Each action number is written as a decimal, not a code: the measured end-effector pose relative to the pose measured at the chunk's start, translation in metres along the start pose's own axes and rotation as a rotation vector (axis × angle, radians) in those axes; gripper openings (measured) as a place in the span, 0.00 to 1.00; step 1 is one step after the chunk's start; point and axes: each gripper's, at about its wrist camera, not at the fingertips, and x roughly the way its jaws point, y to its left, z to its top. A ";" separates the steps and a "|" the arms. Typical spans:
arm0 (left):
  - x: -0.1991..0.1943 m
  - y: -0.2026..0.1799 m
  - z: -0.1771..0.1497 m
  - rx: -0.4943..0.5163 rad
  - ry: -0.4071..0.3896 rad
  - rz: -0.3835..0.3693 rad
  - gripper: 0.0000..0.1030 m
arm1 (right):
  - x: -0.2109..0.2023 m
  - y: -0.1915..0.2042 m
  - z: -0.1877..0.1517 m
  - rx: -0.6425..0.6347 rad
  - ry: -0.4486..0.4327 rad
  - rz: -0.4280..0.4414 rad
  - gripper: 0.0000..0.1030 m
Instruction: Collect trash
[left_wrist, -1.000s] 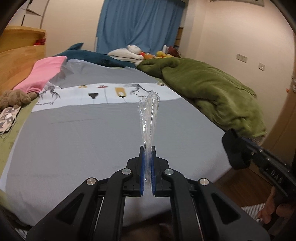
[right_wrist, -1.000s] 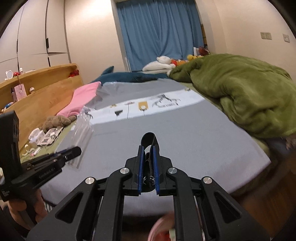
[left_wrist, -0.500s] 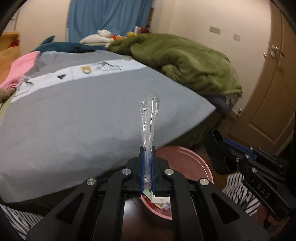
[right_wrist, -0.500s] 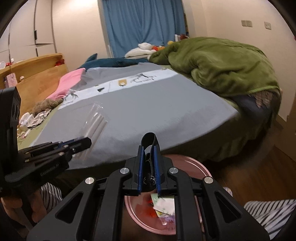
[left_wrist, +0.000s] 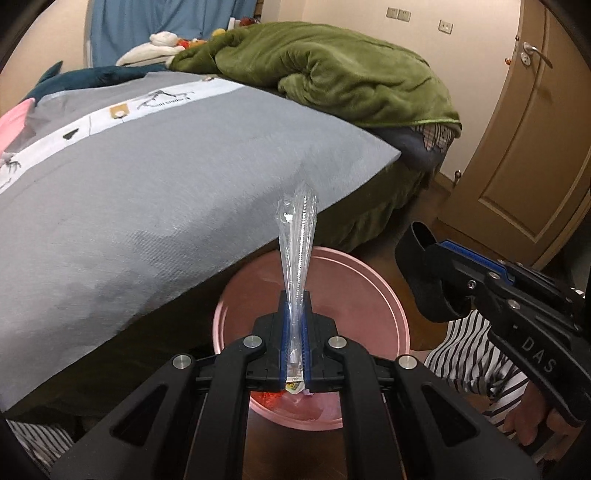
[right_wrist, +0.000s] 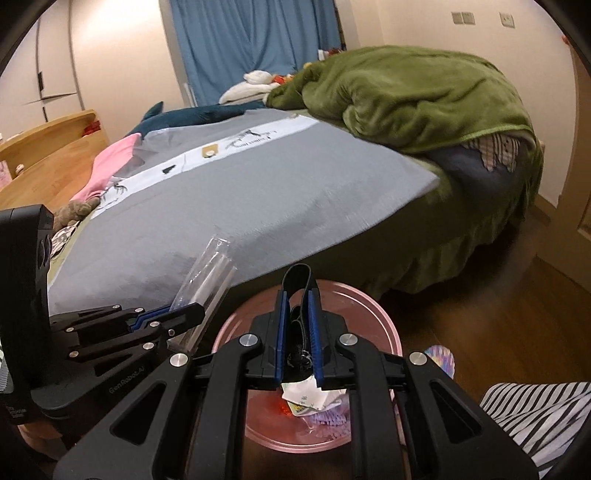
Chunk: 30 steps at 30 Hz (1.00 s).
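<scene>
The left gripper (left_wrist: 295, 325) was clamped on a clear wrapper (left_wrist: 297, 240), its blue pads pressed flat against the thin plastic, which stood up past the fingertips. Straight beneath it sat a pink bin (left_wrist: 376, 291) on the wooden floor, hard by the edge of the bed (left_wrist: 147, 177).

The right gripper (right_wrist: 298, 321) hung over the same bin (right_wrist: 373, 317), with a black strap (right_wrist: 297, 280) looped between its pads. Its jaws stood a narrow gap apart, and the strap looked lightly pinched, though the view was too dark there to be sure the pads pressed it. In the left view that gripper (left_wrist: 424, 254) showed at the right, a hand (left_wrist: 535, 424) beneath it.

Inside the bin lay crumpled paper (right_wrist: 310, 397), a red scrap (right_wrist: 280, 406) and a purplish piece (right_wrist: 328, 419). A green blanket (right_wrist: 406, 92) was heaped at the far corner of the bed (right_wrist: 240, 192). Striped cloth (right_wrist: 535, 413) showed at the lower right.
</scene>
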 end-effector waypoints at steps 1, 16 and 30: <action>0.005 -0.001 0.000 0.004 0.012 0.000 0.05 | 0.003 -0.003 -0.001 0.010 0.007 -0.002 0.13; 0.057 0.001 -0.005 -0.013 0.146 -0.036 0.25 | 0.055 -0.022 -0.012 0.068 0.158 -0.026 0.26; 0.036 0.033 -0.001 -0.131 0.100 0.037 0.75 | 0.052 -0.025 -0.007 0.098 0.153 -0.066 0.84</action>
